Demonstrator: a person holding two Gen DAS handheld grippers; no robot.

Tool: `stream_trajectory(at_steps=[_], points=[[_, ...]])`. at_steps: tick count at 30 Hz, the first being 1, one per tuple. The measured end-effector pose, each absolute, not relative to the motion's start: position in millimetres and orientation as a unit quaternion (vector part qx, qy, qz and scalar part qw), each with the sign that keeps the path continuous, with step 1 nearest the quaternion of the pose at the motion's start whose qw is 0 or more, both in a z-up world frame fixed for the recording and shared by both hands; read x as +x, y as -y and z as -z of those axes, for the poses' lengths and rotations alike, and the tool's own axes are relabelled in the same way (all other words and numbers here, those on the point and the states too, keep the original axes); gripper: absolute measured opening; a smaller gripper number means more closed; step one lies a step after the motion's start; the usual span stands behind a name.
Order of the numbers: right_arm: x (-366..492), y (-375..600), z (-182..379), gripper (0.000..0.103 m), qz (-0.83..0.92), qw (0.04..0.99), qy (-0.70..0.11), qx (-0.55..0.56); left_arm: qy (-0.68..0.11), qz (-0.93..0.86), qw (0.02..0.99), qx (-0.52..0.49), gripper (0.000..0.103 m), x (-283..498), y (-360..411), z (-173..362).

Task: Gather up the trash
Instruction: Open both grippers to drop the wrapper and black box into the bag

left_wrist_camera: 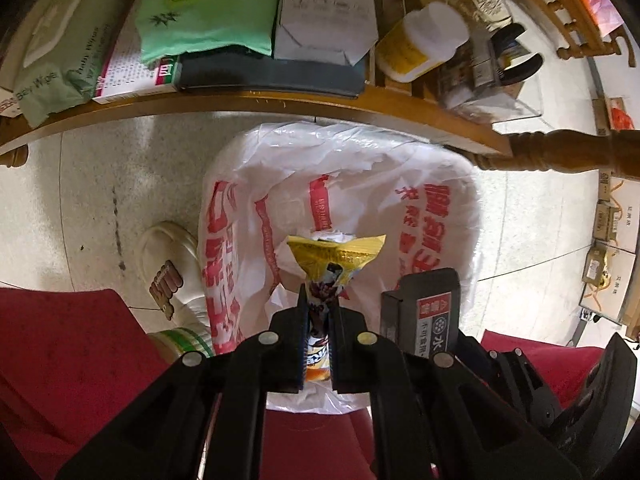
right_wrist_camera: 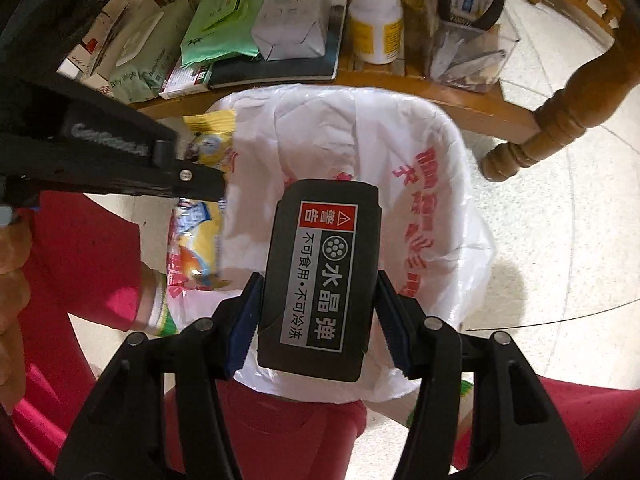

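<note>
My left gripper (left_wrist_camera: pixel 319 312) is shut on a yellow snack wrapper (left_wrist_camera: pixel 335 256), which stands up between the pads above a bin lined with a white plastic bag with red print (left_wrist_camera: pixel 420 184). My right gripper (right_wrist_camera: pixel 318 300) is shut on a black box with a warning label (right_wrist_camera: pixel 324 264), held over the same white bag (right_wrist_camera: pixel 400 132). The black box (left_wrist_camera: pixel 428 312) shows at the right of the left wrist view. In the right wrist view the left gripper's black body (right_wrist_camera: pixel 120 160) and the yellow wrapper (right_wrist_camera: pixel 208 136) sit at the left.
A low wooden table (left_wrist_camera: pixel 280 104) behind the bin carries wipes packs (left_wrist_camera: pixel 208 8), a white carton (left_wrist_camera: pixel 328 12), a dark book (left_wrist_camera: pixel 272 76) and a yellow bottle (left_wrist_camera: pixel 420 44). Its turned leg (right_wrist_camera: pixel 552 132) stands right of the bin. Red trouser legs (left_wrist_camera: pixel 60 352) and a slippered foot (left_wrist_camera: pixel 168 264) flank it.
</note>
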State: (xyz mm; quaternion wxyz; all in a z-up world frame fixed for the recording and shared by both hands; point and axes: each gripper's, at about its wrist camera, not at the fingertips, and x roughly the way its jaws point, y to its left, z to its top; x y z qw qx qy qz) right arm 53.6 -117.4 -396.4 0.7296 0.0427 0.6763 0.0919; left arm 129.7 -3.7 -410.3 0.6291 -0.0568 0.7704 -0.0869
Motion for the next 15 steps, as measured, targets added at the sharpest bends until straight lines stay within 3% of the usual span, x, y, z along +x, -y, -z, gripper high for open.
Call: stream_trajectory(at_steps=[1,2,4,9,15], points=[[54.4,117.3,400.1,0.056,-0.098,0.724,-0.681,0.049,-0.775,0.081,0.624,-0.056,0.016,130.7,3.5,413.5],[54.4,116.8,403.1,0.064,-0.100,0.722,-0.683,0.053,-0.779,0.076,0.619,-0.058,0.023,131.4,2.5,416.7],[53.9,118.8,405.4,0.073,-0.096,0.722,-0.683,0.057,-0.789,0.067,0.608,-0.062,0.058,131.9,-0.5,421.0],[53.3,122.0,403.5,0.073,-0.094,0.723,-0.681,0.062,-0.793,0.055,0.604,-0.057,0.070,131.1,-5.1,421.4],[51.5,129.3,390.6,0.075,-0.090,0.731,-0.673,0.066,-0.796,0.048,0.601,-0.046,0.075,122.4,-7.1,414.0]])
